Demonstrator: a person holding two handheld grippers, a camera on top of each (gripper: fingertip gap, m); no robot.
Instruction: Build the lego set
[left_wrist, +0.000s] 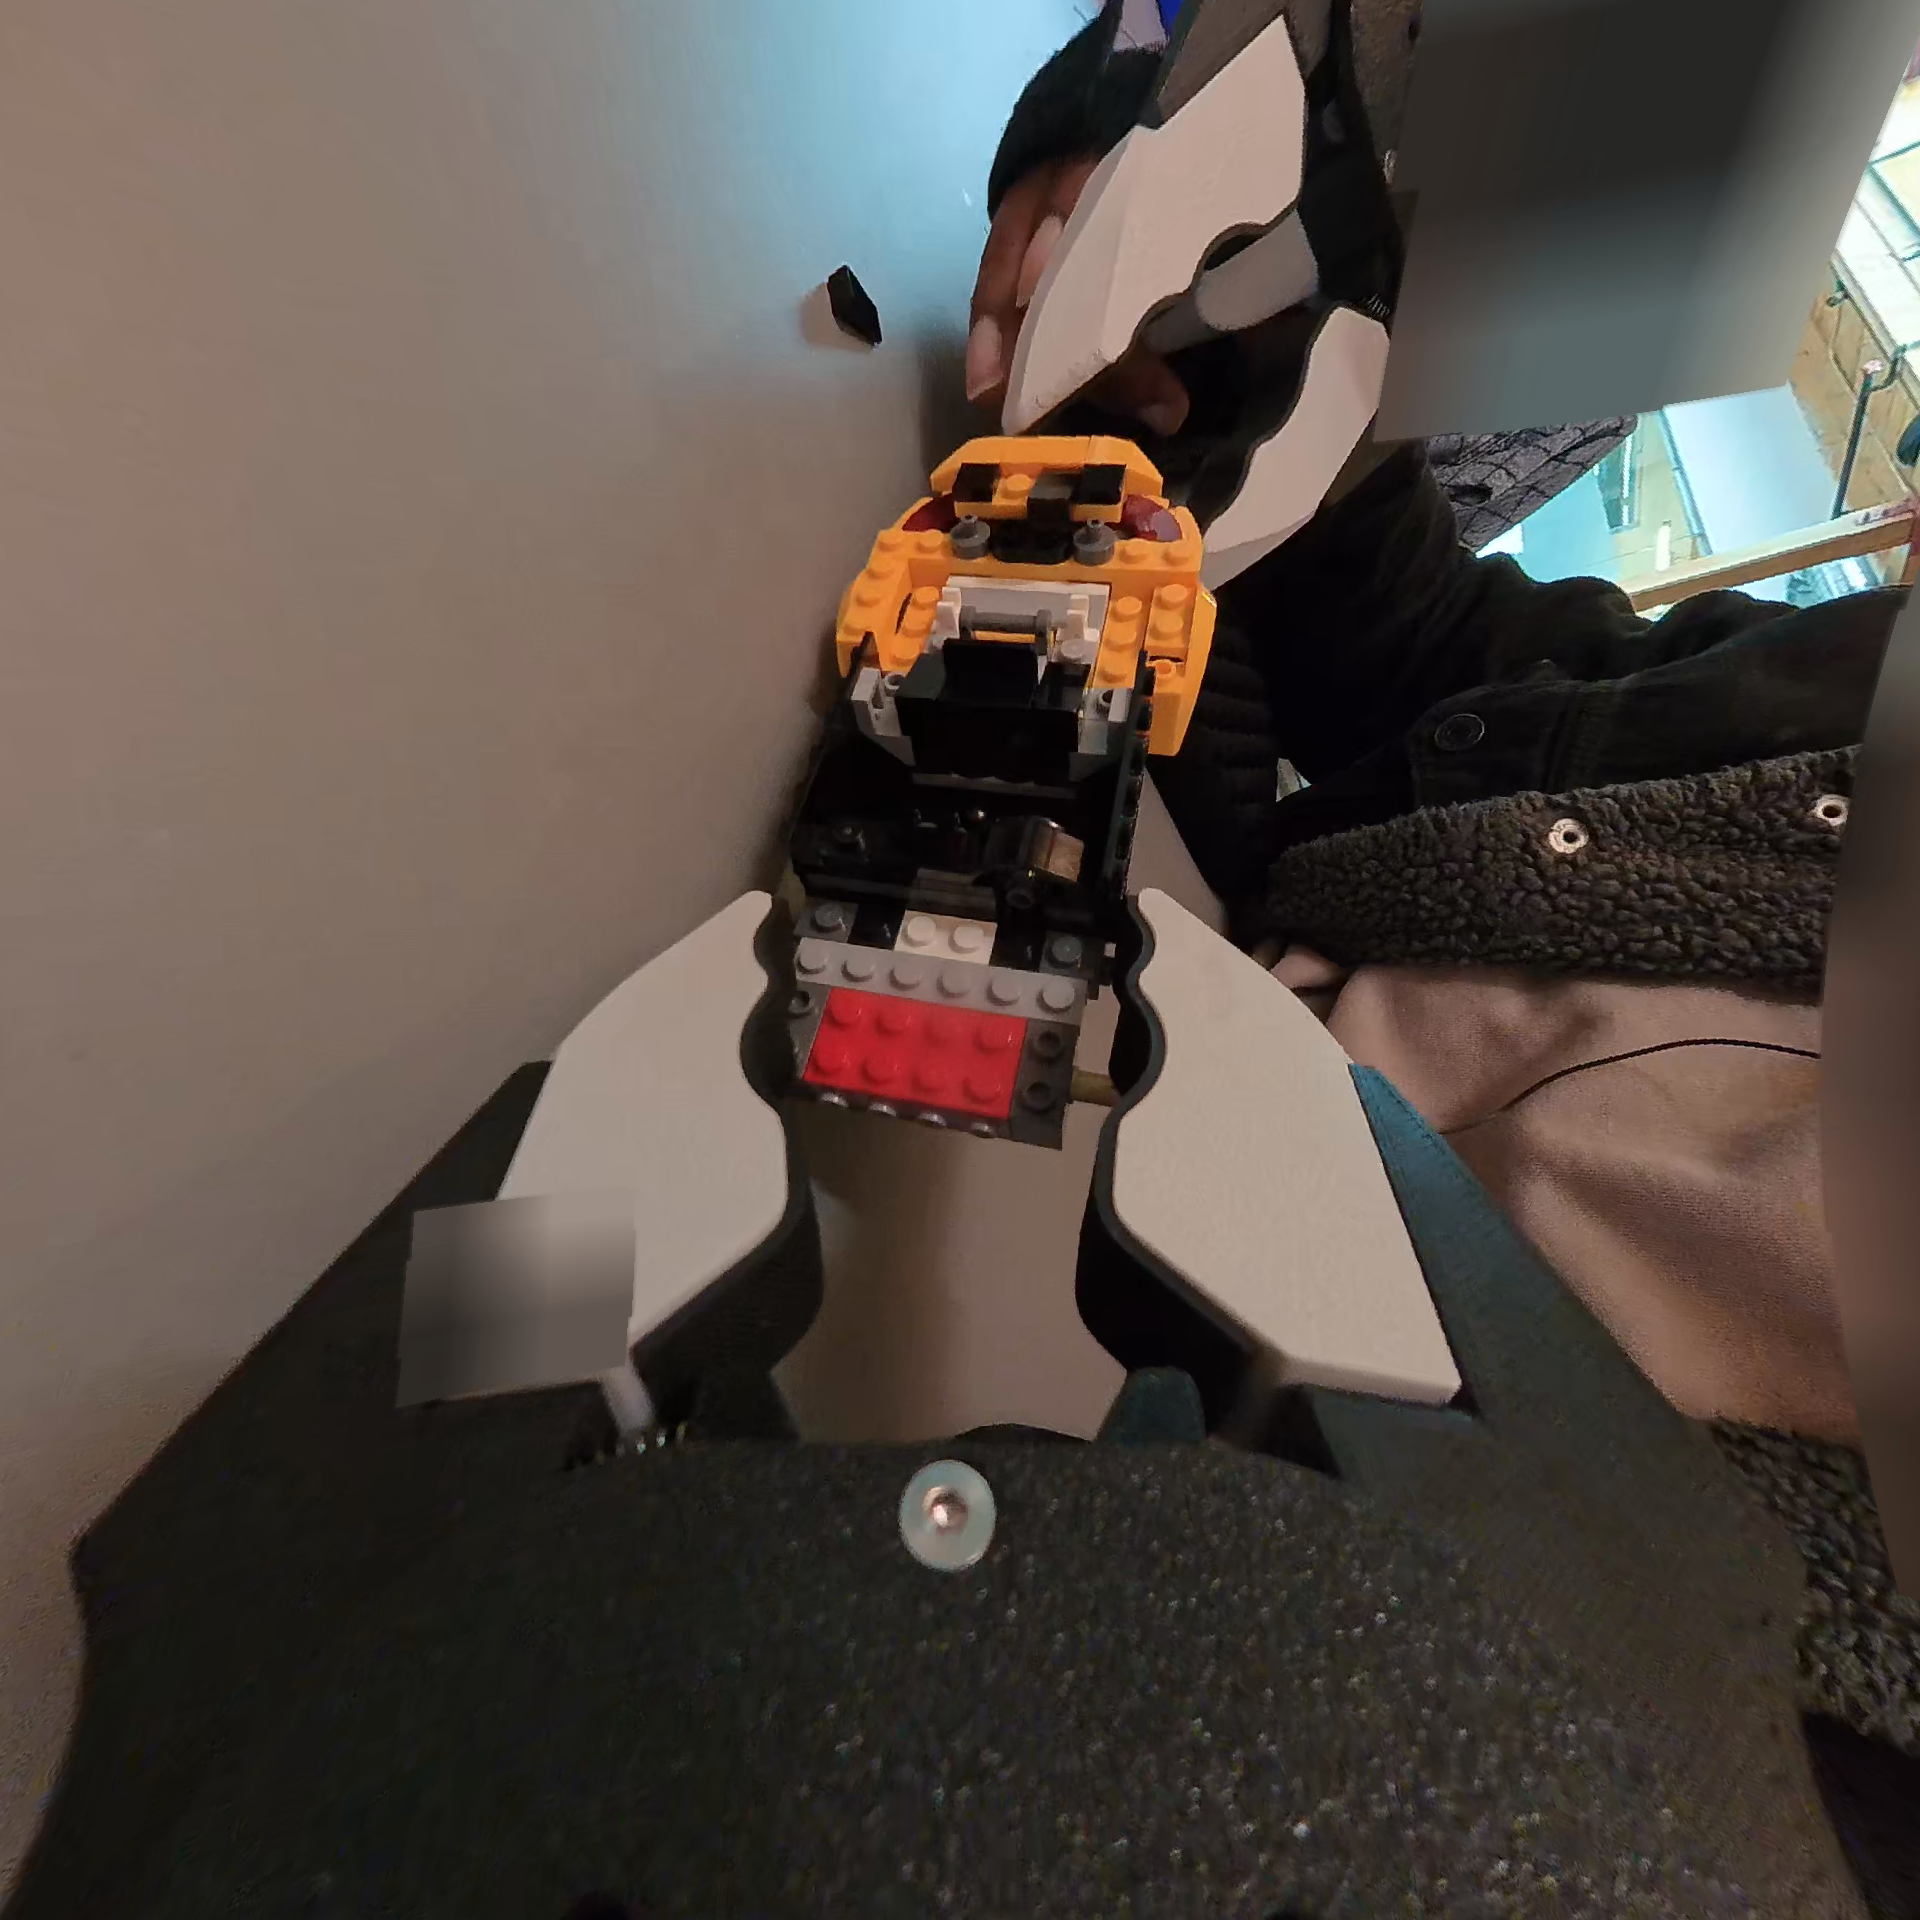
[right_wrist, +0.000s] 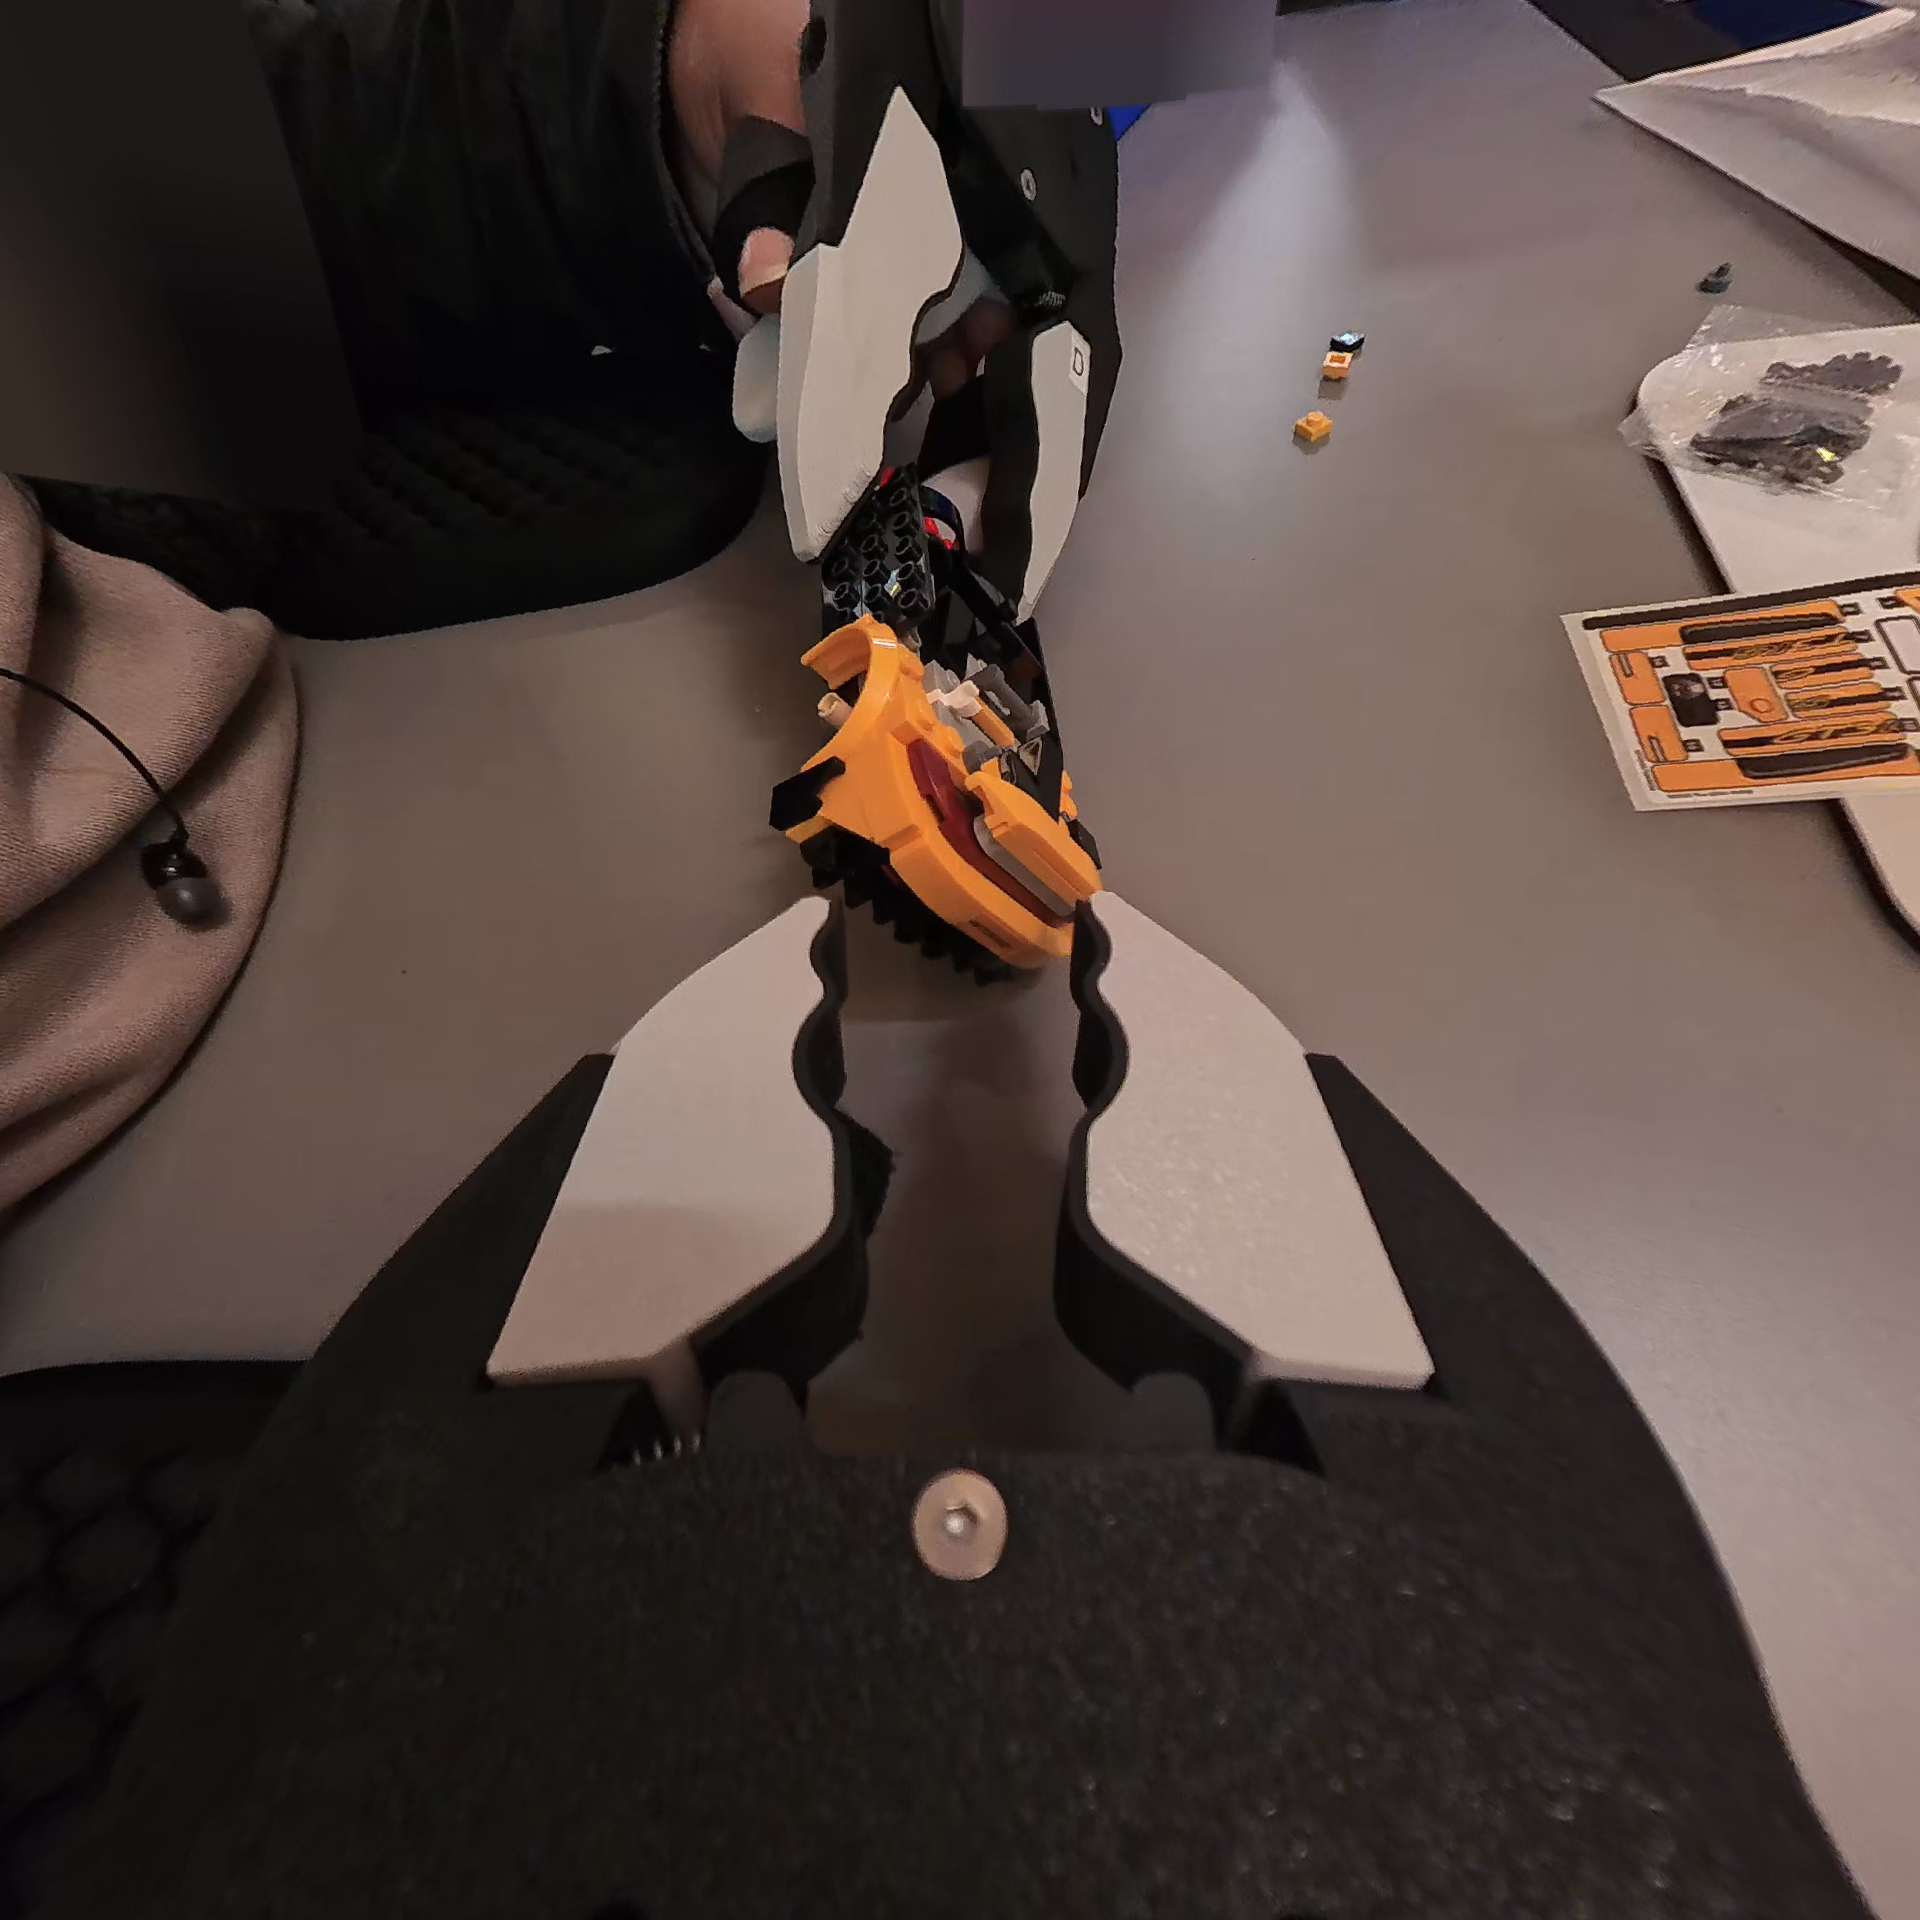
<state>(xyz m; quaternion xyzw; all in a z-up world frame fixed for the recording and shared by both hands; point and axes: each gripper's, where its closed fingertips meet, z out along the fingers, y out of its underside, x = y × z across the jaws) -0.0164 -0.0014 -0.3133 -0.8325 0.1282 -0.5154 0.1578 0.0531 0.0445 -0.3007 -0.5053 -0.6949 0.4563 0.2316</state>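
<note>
A half-built lego car (left_wrist: 997, 748) with an orange front, black middle and red and grey rear plates is held above the grey table (left_wrist: 364, 727). My left gripper (left_wrist: 951, 935) is shut on its rear end. In the right wrist view the car (right_wrist: 935, 810) lies tilted on its side, and my right gripper (right_wrist: 954, 909) holds its orange end between its fingertips. The right gripper also shows in the left wrist view (left_wrist: 1122, 488), as does the left gripper in the right wrist view (right_wrist: 925, 540).
A loose black piece (left_wrist: 847, 307) lies on the table. To the right are two small orange pieces (right_wrist: 1314, 426), a sticker sheet (right_wrist: 1745, 696) and a clear bag of dark pieces (right_wrist: 1787, 416). A person's dark jacket (right_wrist: 468, 312) and a beige cloth (right_wrist: 104, 831) border the near edge. My hands' fingertips stand some 9 centimetres from each other.
</note>
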